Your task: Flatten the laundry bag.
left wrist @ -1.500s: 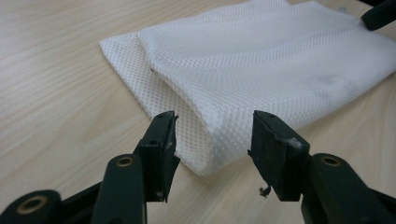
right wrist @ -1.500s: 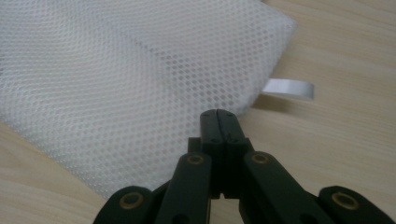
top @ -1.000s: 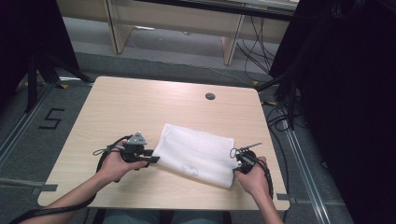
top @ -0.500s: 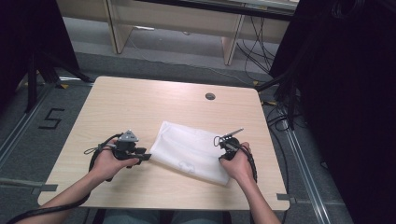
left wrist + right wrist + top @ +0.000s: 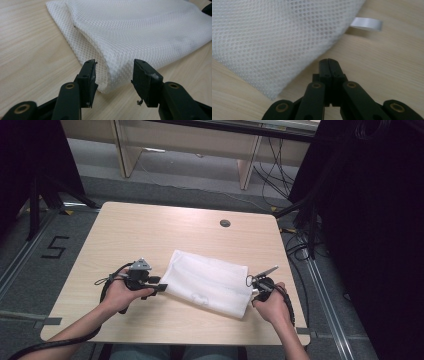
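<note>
A folded white mesh cloth (image 5: 207,282) lies on the wooden table (image 5: 165,232), a little towards the near edge. My left gripper (image 5: 161,288) sits at the cloth's left corner, open, with the rounded fold of the cloth (image 5: 117,65) between its two jaws and not clamped. My right gripper (image 5: 253,293) rests at the cloth's right edge. In the right gripper view its jaws are pressed together with nothing between them (image 5: 329,65), just off the mesh edge (image 5: 272,50). A small white label tab (image 5: 367,24) sticks out from the cloth's edge.
A round dark cable hole (image 5: 225,223) sits near the table's far edge. Black curtains stand at the right, and desk legs and cables lie beyond the table. A floor mark "5" (image 5: 54,248) lies to the left.
My right gripper drew in over the cloth's right side, then moved back out to its right edge. The cloth's right edge shifted slightly. The left gripper stayed at the left corner.
</note>
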The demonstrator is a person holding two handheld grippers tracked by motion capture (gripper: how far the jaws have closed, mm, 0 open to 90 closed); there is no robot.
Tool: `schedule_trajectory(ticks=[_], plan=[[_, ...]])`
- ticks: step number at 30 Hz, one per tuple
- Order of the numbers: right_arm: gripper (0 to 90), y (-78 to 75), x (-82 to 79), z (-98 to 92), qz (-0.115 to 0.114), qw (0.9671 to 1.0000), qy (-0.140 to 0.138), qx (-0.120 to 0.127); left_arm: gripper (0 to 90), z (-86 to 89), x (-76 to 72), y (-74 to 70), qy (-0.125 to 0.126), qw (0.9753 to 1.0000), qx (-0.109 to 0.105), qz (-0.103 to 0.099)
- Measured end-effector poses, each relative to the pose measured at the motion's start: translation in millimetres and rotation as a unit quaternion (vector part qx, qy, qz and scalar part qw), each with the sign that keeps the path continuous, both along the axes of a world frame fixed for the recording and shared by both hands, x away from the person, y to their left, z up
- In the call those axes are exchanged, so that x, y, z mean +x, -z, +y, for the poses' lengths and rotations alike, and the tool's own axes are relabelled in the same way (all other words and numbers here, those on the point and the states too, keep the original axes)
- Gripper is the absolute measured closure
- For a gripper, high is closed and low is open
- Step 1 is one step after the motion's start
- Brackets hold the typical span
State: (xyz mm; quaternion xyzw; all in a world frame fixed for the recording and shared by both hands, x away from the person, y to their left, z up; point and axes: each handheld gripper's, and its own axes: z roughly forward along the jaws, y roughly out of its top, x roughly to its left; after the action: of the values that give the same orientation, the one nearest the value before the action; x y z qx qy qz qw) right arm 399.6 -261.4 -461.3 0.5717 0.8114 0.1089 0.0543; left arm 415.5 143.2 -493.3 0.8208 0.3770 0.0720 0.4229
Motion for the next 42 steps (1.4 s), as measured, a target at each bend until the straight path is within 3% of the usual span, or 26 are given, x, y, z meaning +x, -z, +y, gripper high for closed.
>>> schedule_trajectory(ticks=[1,2,6,10,11,13,16,17,19,21,22,23,24,25,26,27,28,29,30,32,33,34,36,37,42], plan=[[90.0,4.3,3.3,6.9,0.011,0.9999,-0.009,-0.003,57.5,-0.2,0.1,-0.2,0.003,1.0000,0.002,0.001],[90.0,6.0,5.5,10.4,0.010,0.9998,-0.015,-0.007,58.4,-1.7,-0.1,-0.2,-0.001,1.0000,-0.005,0.002],[90.0,5.7,17.4,24.3,0.012,0.9995,-0.025,-0.016,58.6,4.1,0.5,-1.3,0.001,0.9999,0.016,-0.001],[89.8,6.0,32.0,39.3,0.006,0.9990,-0.039,-0.020,58.3,13.5,-1.2,-1.9,-0.013,0.9998,0.013,0.007],[89.5,6.2,36.7,42.2,0.017,0.9988,-0.046,-0.004,58.1,15.7,-2.6,-2.0,-0.018,0.9997,0.017,0.007],[88.0,7.3,41.8,52.5,0.014,0.9986,-0.051,-0.009,57.6,20.8,-6.2,-2.0,-0.021,0.9995,0.017,0.015],[86.3,6.9,42.2,61.4,0.017,0.9985,-0.052,-0.006,56.4,28.8,-12.8,-3.7,-0.022,0.9992,0.029,0.017],[84.6,6.5,40.1,67.1,0.009,0.9979,-0.062,-0.016,54.7,36.4,-17.6,-6.2,-0.025,0.9990,0.031,0.020],[82.7,5.9,39.5,67.9,0.004,0.9976,-0.067,-0.016,53.4,42.2,-21.6,-9.7,-0.033,0.9990,0.027,0.012],[80.5,-2.2,41.5,62.8,-0.003,0.9979,-0.061,-0.023,50.9,47.0,-24.4,-16.5,-0.041,0.9987,0.029,-0.010],[78.8,-7.5,43.5,57.6,-0.006,0.9975,-0.067,-0.019,49.5,46.9,-25.4,-18.7,-0.050,0.9984,0.020,-0.017],[76.9,-11.1,43.3,56.2,-0.028,0.9974,-0.056,-0.035,48.9,46.6,-26.4,-22.5,-0.055,0.9981,0.013,-0.023],[74.1,-17.6,44.9,53.9,-0.038,0.9982,-0.039,-0.022,48.9,43.7,-27.5,-26.9,-0.055,0.9980,0.001,-0.030],[72.7,-21.7,49.0,50.2,-0.074,0.9964,-0.038,-0.016,49.0,41.5,-27.9,-29.2,-0.050,0.9982,0.003,-0.033],[70.9,-24.6,51.1,49.0,-0.083,0.9956,-0.041,-0.013,49.8,35.3,-28.5,-30.7,-0.042,0.9983,-0.006,-0.039],[68.8,-27.9,52.8,50.5,-0.086,0.9957,-0.031,-0.010,51.1,29.6,-28.3,-32.0,-0.022,0.9988,0.004,-0.043],[66.6,-28.9,57.5,52.0,-0.102,0.9940,-0.038,-0.008,52.9,18.4,-28.1,-31.1,-0.007,0.9991,0.003,-0.041],[63.8,-29.4,63.2,54.4,-0.117,0.9913,-0.061,0.001,56.6,13.3,-27.7,-31.1,0.008,0.9990,0.016,-0.042],[63.8,-29.4,63.2,54.4,-0.117,0.9913,-0.061,0.001,58.7,13.3,-27.7,-31.1,0.008,0.9990,0.016,-0.042],[58.7,-28.9,71.5,63.4,-0.121,0.9899,-0.073,0.003,62.5,-3.9,-25.3,-28.6,0.040,0.9986,0.013,-0.032],[58.1,-28.3,75.2,69.0,-0.128,0.9887,-0.078,-0.009,65.0,-10.4,-24.1,-27.2,0.047,0.9987,0.006,-0.018],[56.0,-26.3,82.3,82.6,-0.130,0.9880,-0.083,0.002,69.1,-20.9,-21.5,-25.0,0.062,0.9980,0.009,-0.008],[54.7,-24.7,85.2,86.7,-0.130,0.9875,-0.089,0.010,71.1,-23.9,-20.9,-24.0,0.064,0.9978,0.016,-0.006],[51.8,-18.9,92.6,97.4,-0.135,0.9836,-0.120,0.009,72.5,-30.4,-17.9,-19.1,0.075,0.9969,0.026,-0.001],[48.1,-2.6,106.3,117.1,-0.122,0.9824,-0.141,0.002,74.0,-39.2,-12.6,-7.8,0.091,0.9948,0.043,0.011]])
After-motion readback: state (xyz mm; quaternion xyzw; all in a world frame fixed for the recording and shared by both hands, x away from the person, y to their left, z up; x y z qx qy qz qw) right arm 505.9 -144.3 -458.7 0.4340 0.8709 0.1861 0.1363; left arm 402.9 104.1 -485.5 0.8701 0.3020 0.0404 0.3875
